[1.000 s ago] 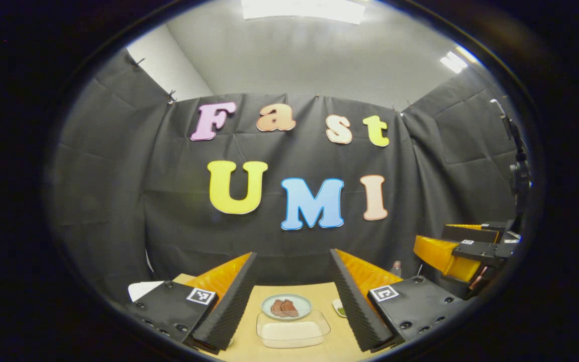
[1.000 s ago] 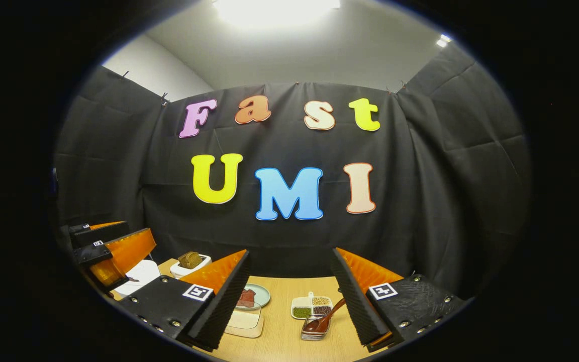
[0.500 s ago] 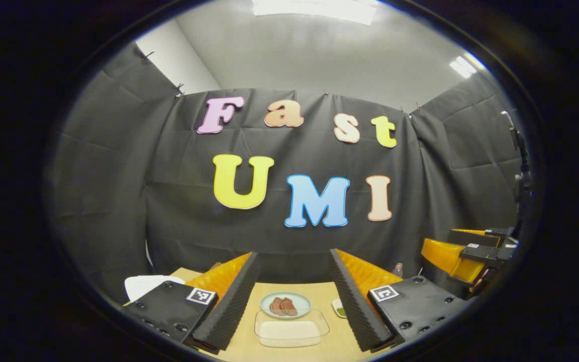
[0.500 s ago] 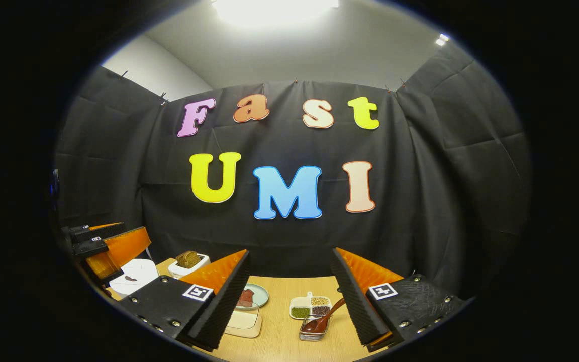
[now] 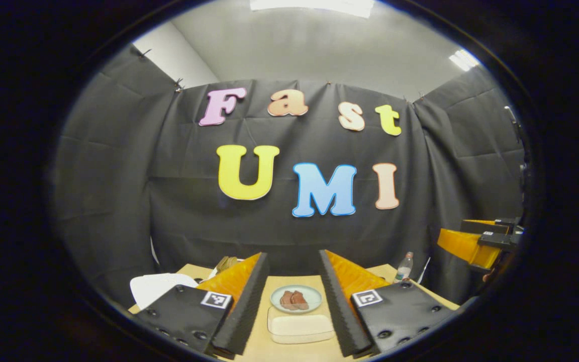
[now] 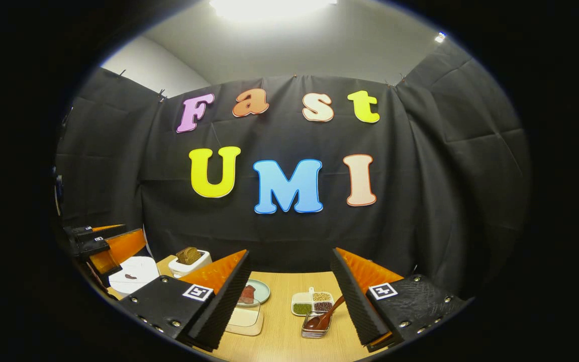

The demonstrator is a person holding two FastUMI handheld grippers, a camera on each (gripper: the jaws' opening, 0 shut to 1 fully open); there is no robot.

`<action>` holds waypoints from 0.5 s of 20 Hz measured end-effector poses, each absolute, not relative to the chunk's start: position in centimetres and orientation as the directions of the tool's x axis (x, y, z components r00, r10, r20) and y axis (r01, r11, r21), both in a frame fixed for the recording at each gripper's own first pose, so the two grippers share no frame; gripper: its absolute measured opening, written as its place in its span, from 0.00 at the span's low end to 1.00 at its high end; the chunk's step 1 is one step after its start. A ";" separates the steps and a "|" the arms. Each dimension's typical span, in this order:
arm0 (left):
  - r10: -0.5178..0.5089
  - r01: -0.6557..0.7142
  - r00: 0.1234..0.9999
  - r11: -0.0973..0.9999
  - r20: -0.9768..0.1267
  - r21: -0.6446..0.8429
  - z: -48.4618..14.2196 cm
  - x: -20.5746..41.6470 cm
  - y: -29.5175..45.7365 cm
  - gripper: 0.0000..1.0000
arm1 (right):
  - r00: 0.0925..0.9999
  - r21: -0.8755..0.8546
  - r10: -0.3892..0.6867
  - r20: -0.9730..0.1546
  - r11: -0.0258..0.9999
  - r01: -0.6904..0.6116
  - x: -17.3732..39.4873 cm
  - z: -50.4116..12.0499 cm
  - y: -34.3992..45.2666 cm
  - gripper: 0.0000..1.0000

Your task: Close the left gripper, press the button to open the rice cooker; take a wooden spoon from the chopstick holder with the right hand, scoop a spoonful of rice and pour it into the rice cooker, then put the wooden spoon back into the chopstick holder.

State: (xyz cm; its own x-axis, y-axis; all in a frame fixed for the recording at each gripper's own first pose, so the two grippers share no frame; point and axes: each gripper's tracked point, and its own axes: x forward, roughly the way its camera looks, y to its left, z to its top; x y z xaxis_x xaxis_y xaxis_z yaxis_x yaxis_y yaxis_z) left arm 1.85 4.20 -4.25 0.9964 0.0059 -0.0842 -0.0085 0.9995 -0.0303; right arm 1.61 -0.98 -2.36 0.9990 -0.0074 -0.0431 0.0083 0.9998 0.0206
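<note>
The task looks barely begun. On the bench [image 6: 289,332], the white rice cooker [image 6: 132,274] sits at the left edge, lid down. The left gripper [image 5: 289,311] has its fingers apart, as does the right gripper [image 6: 289,301]. The wooden spoon [image 6: 325,315] rests in its holder [image 6: 314,327] near the front edge, untouched.

You can't read any words or numbers on the things here — each gripper finger block [image 6: 197,292] wears a small square black-and-white code tag, and that pattern spells nothing you can read.
</note>
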 end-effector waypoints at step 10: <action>0.119 -0.137 0.934 0.990 -0.337 -0.032 -13.1 2.1 15.3 0.09 | 0.994 0.005 0.008 -0.108 1.000 -0.007 2.0 -5.1 -0.4 0.97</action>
State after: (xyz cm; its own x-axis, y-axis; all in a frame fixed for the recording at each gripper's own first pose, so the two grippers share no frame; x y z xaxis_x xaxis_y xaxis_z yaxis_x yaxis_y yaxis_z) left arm 2.10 15.31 -13.08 0.9342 0.1187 -0.3365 -0.1375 0.9900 -0.0323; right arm 1.99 -0.42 -5.05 0.9941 0.0076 -0.1082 -0.0072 1.0000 0.0046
